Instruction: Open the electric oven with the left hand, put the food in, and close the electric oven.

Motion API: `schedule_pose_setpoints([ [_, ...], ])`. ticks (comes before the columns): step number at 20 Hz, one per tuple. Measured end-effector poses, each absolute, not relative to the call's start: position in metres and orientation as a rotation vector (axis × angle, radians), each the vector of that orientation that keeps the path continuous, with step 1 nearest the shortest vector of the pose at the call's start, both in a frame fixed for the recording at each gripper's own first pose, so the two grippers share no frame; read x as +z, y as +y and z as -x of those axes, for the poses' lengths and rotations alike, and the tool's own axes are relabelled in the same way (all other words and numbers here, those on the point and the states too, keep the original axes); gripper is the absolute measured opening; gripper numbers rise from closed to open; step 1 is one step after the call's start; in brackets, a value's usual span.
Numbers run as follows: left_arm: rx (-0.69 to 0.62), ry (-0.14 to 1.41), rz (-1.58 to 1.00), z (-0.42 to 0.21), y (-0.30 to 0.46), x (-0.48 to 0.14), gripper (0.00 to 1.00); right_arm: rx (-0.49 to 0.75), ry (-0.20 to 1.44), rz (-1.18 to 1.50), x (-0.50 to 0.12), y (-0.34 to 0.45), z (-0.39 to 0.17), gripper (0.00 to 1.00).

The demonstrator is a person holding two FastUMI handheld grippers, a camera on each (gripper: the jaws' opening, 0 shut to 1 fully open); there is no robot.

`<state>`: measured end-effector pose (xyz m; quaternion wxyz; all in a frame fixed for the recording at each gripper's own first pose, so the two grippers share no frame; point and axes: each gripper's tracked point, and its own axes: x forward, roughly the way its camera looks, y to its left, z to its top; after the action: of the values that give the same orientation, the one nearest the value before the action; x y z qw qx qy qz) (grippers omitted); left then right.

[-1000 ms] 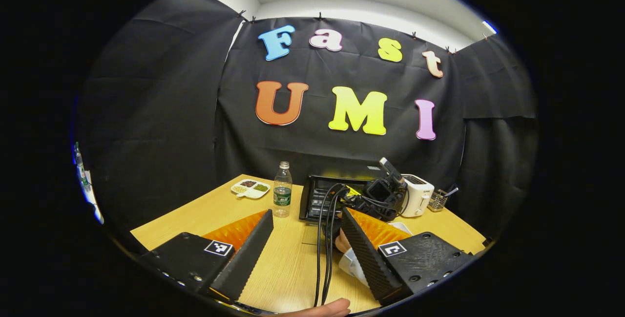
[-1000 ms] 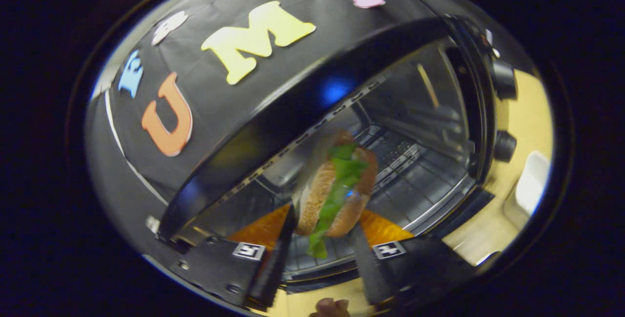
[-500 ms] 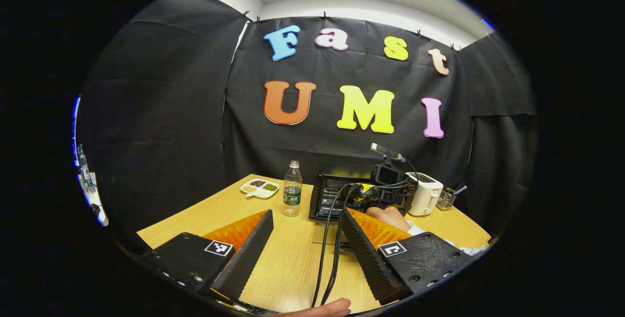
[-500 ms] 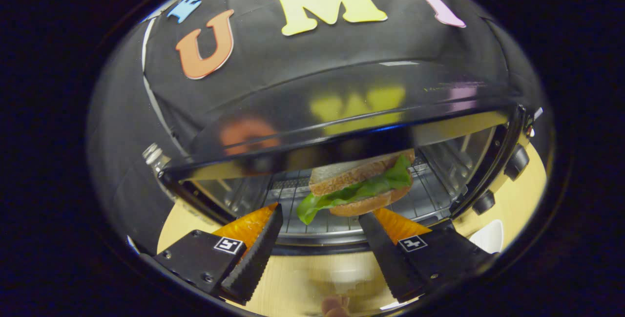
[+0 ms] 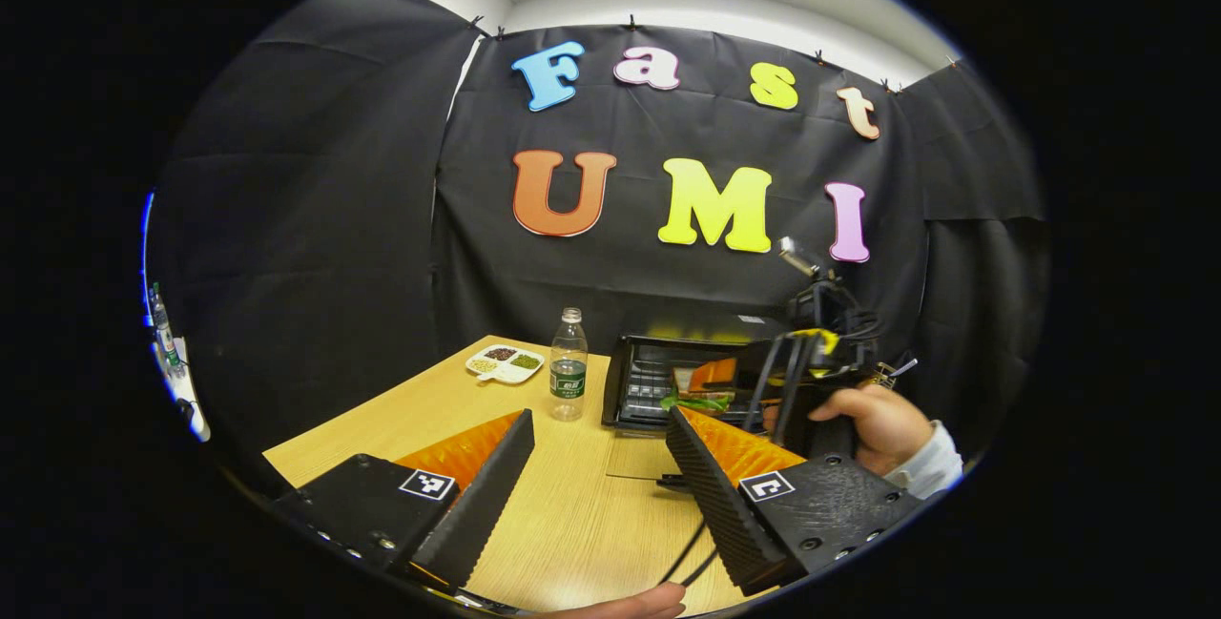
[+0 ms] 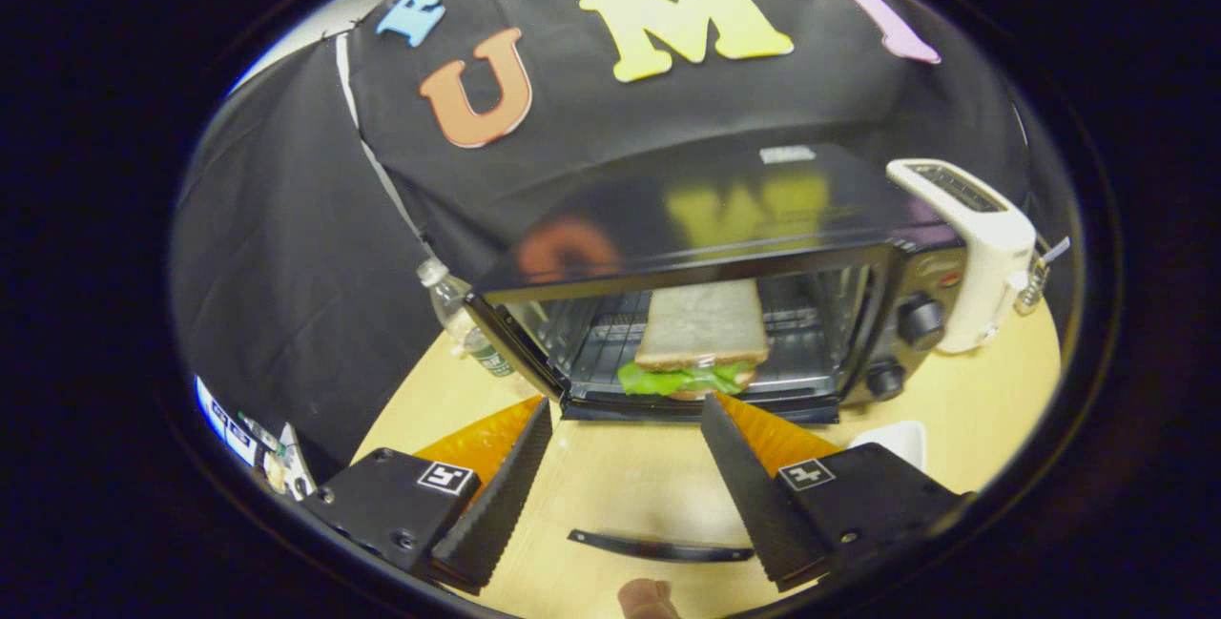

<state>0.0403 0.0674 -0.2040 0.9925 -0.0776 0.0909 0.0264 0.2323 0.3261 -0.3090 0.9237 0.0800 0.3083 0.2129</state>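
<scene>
The electric oven [image 6: 706, 314] stands open on the desk [image 6: 983, 400], its door's handle [image 6: 660, 547] lying crosswise just below the right gripper [image 6: 625, 466], which is spread and empty. The sandwich [image 6: 701, 338] rests inside; the left gripper [image 5: 599, 466], spread too, hangs farther off.

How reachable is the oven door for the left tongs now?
Probably yes: door lies open just ahead of the open left tongs; the right hand sits off to the side.

A water bottle [image 5: 569, 363], divided snack dish [image 5: 504, 363] and white toaster [image 6: 973, 242] share the wooden table [image 5: 572, 524].
</scene>
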Motion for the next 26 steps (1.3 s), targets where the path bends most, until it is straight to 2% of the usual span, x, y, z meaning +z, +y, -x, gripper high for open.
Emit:
schedule_pose_setpoints([
  [1, 0.052, 0.186, 0.154, -0.044, 0.066, -0.205, 0.93, 0.437, 0.591, -0.155, -0.292, 0.315, -0.223, 1.0],
  [2, 0.052, 0.187, 0.151, -0.048, 0.065, -0.206, 0.93, 0.435, 0.548, -0.15, -0.272, 0.304, -0.211, 0.9],
  [3, 0.05, 0.188, 0.148, -0.052, 0.063, -0.206, 0.93, 0.429, 0.503, -0.152, -0.254, 0.292, -0.201, 1.0],
  [8, 0.006, 0.2, 0.145, -0.074, 0.041, -0.216, 0.93, 0.392, 0.31, -0.18, -0.183, 0.221, -0.164, 1.0],
  [13, -0.061, 0.292, 0.114, -0.094, 0.002, -0.258, 0.93, 0.254, 0.151, -0.133, -0.138, 0.114, -0.129, 1.0],
  [14, -0.083, 0.322, 0.111, -0.099, -0.009, -0.269, 0.93, 0.227, 0.121, -0.129, -0.129, 0.095, -0.122, 0.89],
  [15, -0.107, 0.368, 0.112, -0.1, -0.02, -0.283, 0.93, 0.205, 0.107, -0.134, -0.125, 0.077, -0.114, 1.0],
  [16, -0.132, 0.401, 0.119, -0.103, -0.033, -0.294, 0.93, 0.169, 0.069, -0.141, -0.117, 0.058, -0.109, 1.0],
  [17, -0.157, 0.43, 0.124, -0.105, -0.045, -0.304, 0.93, 0.132, 0.028, -0.129, -0.109, 0.038, -0.105, 0.89],
  [18, -0.176, 0.464, 0.126, -0.104, -0.055, -0.316, 0.93, 0.101, -0.003, -0.109, -0.103, 0.022, -0.1, 1.0],
  [21, -0.22, 0.592, 0.095, -0.104, -0.079, -0.36, 0.93, 0.089, -0.078, -0.068, -0.095, 0.004, -0.085, 1.0],
  [26, -0.234, 0.713, 0.061, -0.106, -0.09, -0.404, 0.93, 0.111, -0.077, -0.069, -0.11, -0.006, -0.084, 1.0],
])
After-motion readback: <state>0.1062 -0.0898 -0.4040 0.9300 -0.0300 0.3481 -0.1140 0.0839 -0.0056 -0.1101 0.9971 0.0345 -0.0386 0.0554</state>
